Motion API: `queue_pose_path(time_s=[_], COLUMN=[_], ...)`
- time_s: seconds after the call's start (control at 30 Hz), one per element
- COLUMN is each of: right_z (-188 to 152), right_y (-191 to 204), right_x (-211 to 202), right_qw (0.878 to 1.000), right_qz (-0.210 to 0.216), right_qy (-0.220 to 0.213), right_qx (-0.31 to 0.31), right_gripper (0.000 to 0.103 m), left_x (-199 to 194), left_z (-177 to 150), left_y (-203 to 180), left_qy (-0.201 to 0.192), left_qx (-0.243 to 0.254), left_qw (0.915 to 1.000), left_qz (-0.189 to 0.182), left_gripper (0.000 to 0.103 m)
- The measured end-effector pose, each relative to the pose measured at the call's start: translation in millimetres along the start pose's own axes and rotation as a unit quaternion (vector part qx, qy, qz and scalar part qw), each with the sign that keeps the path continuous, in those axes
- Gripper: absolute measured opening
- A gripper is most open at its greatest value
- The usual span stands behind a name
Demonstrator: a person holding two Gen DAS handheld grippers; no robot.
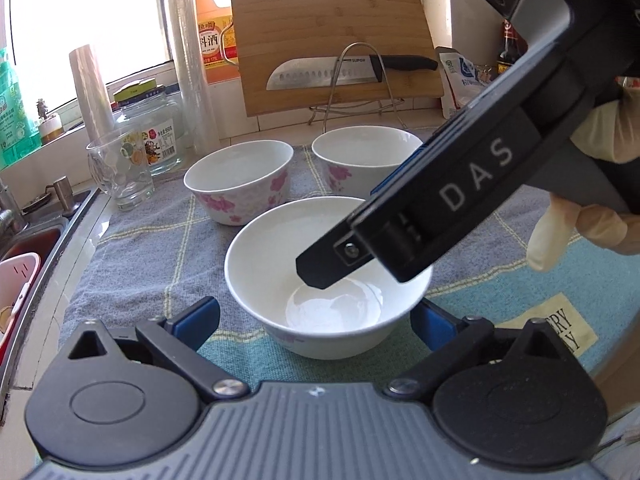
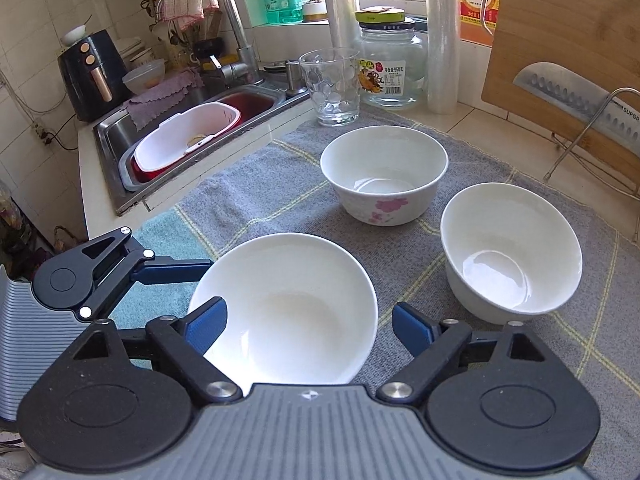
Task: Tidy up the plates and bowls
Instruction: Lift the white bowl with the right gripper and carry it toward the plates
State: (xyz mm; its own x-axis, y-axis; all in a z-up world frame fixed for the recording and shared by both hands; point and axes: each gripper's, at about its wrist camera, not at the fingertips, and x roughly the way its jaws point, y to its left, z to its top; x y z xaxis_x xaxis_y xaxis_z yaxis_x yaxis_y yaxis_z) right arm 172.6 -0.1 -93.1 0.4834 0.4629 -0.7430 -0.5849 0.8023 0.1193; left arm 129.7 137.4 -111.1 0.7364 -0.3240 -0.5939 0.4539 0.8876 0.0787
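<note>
Three white bowls stand on the grey-and-blue checked cloth [image 2: 280, 184], all upright and apart from one another: the nearest bowl [image 2: 288, 308] at the front, a second bowl [image 2: 384, 176] with pink blossoms behind it, and a third bowl [image 2: 510, 248] to the right of that. The left gripper [image 1: 316, 322] is spread wide with the nearest bowl between its blue pads, neither pad plainly touching it. The right gripper [image 2: 310, 326] is likewise wide open and holds nothing — its left finger [image 2: 206, 328] reaches over the rim into the nearest bowl while the other stays outside. Behind the bowls stand one drinking glass [image 2: 330, 86], one lidded glass jar [image 2: 390, 64], two rolls of clear film, one bamboo cutting board [image 1: 336, 44] and one knife [image 1: 348, 70] on a wire rack. The sink [image 2: 192, 136] lies to the left.
</note>
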Motion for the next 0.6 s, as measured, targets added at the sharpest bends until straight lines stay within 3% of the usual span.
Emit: queue_pose_path(time_s=[0.23,0.6], right_z=[1.0,1.8], right_y=[-2.6,-10.4], right_x=[6.1,1.7], right_qw=[1.000,0.999], right_qz=[0.016,0.035], right_qy=[0.010,0.012], right_qx=[0.009,0.031], right_gripper=[0.084,0.083], left_x=[4.7,3.3], left_z=[0.6,2.9], left_y=[1.6,1.9], left_qy=[0.001,0.009], left_qx=[0.000,0.000], left_qw=[0.9999,0.9997], left_qz=[-0.017,-0.021], left_gripper=[0.094,0.093])
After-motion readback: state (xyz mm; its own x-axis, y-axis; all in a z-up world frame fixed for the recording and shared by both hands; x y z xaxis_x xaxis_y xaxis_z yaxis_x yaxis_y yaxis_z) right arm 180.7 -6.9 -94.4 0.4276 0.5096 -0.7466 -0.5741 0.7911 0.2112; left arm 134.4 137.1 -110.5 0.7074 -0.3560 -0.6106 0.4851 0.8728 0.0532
